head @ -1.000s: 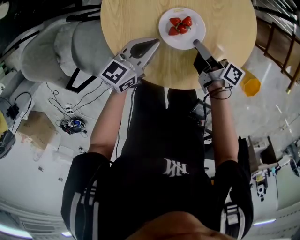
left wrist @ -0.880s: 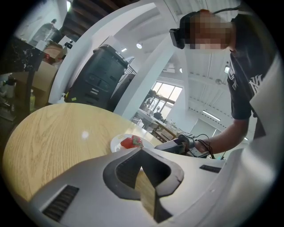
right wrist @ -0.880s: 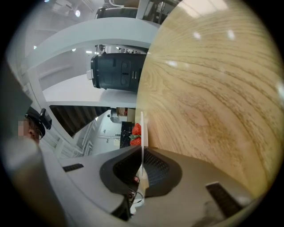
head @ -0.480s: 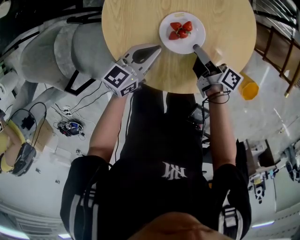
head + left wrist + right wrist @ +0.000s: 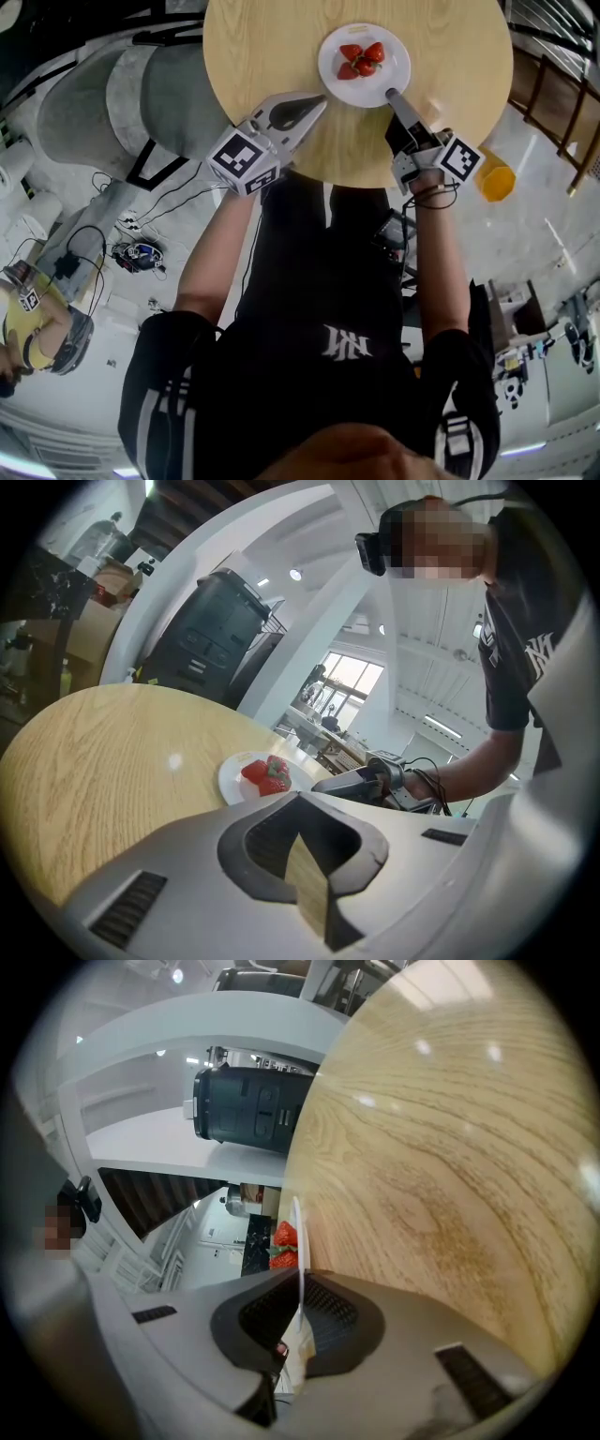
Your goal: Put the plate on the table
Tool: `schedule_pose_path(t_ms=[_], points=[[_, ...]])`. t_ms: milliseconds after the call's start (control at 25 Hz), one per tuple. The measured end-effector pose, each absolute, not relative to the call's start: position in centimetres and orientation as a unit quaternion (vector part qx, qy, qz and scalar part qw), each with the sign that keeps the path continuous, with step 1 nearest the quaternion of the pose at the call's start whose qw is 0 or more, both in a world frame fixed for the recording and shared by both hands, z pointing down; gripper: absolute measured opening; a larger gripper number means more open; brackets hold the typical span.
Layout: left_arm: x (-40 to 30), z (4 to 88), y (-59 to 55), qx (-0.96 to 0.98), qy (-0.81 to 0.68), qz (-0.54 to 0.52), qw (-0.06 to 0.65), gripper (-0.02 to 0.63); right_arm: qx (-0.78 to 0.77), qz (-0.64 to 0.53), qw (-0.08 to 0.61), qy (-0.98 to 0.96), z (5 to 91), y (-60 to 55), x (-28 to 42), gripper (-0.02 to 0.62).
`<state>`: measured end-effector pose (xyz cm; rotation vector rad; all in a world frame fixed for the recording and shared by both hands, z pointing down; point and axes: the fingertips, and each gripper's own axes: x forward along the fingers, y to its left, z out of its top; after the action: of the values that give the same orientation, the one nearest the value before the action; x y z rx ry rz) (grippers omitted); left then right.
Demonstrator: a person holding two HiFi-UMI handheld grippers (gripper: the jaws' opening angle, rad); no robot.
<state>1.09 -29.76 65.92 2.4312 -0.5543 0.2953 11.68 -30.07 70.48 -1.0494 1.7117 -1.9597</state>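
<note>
Head view, upper middle: set-down seemingly finished, with plate point(image 5: 364, 64) on surface point(image 5: 272, 47), rim pinched by closed right claw point(image 5: 390, 93), left claw point(image 5: 317, 100) shut, empty; next, release gently.

Cut off by head view's top edge: far side of table point(image 5: 272, 56). Seen edge-on only in right gripper view: plate point(image 5: 297, 1227), near rim buried between right gripper point(image 5: 298, 1312) jaws. Half hidden behind that rim: strawberries point(image 5: 284, 1241). Too small to identify: orange object point(image 5: 497, 178).
</note>
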Motion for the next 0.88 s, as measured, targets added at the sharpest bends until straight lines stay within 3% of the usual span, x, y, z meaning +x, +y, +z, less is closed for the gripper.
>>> schedule_pose_path(t_ms=[400, 880], points=[[1.3, 66.0, -29.3, 0.921, -0.205, 0.112, 0.312, 0.008, -0.406, -0.656, 0.125, 0.624, 70.3, -30.3, 12.1, 0.021], [1.1, 66.7, -28.8, 0.92, -0.199, 0.114, 0.317, 0.008, -0.471, -0.59, 0.018, 0.655, 71.3, -29.9, 12.9, 0.055]])
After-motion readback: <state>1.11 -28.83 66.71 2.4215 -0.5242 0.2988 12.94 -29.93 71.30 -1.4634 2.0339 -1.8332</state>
